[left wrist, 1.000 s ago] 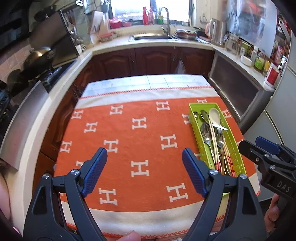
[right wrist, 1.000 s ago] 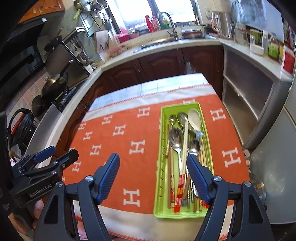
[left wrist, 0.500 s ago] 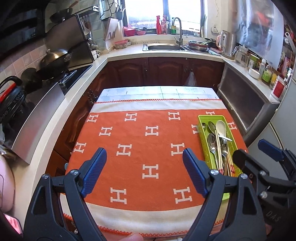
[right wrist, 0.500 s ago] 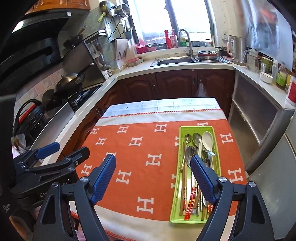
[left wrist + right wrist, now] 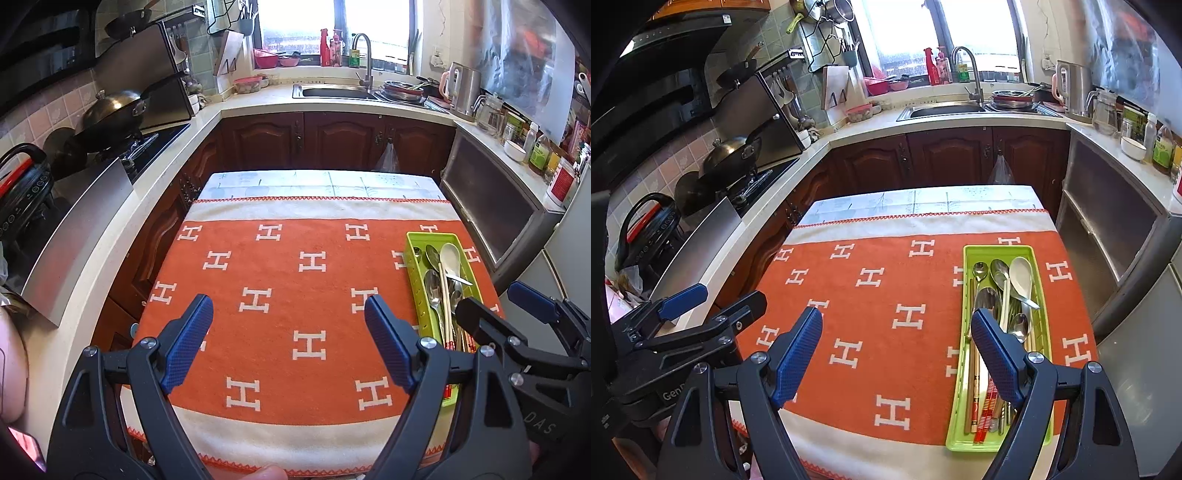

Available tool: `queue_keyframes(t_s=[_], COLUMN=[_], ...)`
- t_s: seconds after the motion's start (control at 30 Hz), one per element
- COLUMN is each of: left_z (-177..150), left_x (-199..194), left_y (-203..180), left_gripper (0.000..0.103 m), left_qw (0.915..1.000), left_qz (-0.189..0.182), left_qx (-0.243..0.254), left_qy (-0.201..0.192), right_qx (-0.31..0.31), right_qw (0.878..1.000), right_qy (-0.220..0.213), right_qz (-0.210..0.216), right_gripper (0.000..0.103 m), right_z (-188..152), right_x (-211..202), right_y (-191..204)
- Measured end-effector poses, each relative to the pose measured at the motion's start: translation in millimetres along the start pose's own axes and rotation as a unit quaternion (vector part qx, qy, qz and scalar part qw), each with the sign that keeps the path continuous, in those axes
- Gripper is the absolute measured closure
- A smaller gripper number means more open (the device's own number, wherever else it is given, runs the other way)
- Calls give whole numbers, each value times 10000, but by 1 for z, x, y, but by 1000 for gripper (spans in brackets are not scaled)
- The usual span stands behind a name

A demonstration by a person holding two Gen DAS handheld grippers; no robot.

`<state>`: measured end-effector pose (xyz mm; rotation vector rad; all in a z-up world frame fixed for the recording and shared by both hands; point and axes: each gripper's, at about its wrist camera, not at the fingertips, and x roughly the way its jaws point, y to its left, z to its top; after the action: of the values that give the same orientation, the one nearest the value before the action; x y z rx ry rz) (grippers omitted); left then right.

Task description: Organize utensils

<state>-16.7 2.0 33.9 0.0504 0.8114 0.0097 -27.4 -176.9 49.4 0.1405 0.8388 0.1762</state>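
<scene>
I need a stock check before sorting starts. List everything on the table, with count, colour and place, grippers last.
cloth: one, orange with white H marks and cream bands, covering most of the table.
tray: one, lime green, on the cloth at the table's right side.
metal spoons: several, silver, bowls toward the tray's far end; exact count unclear.
white spoon: one, white, far right part of the tray.
chopsticks: several, wooden and red-patterned, lengthwise in the tray; count unclear.
left gripper: one, black with blue pads, open, above the cloth.
right gripper: one, black with blue pads, open, above the tray's left edge.
</scene>
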Motion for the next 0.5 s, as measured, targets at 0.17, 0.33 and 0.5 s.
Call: queue_keyframes(t_s=[0.17, 0.33, 0.5], left_z=[1, 2, 2], left_x=[2, 2, 2], left_y=[2, 3, 3], left_gripper=[21, 21, 21], left_qw=[10000, 10000, 10000], left_qz=[-3, -6, -2], left_qx=[-5, 3, 1], left_qy=[6, 2, 1], right_qx=[2, -1, 1], right_qw=[10000, 10000, 10000], right_qy=[38, 35, 37], right_qz=[-7, 3, -8], right_gripper=[19, 19, 19], right_z=[3, 4, 4], right_x=[8, 8, 9], right_y=[0, 0, 0])
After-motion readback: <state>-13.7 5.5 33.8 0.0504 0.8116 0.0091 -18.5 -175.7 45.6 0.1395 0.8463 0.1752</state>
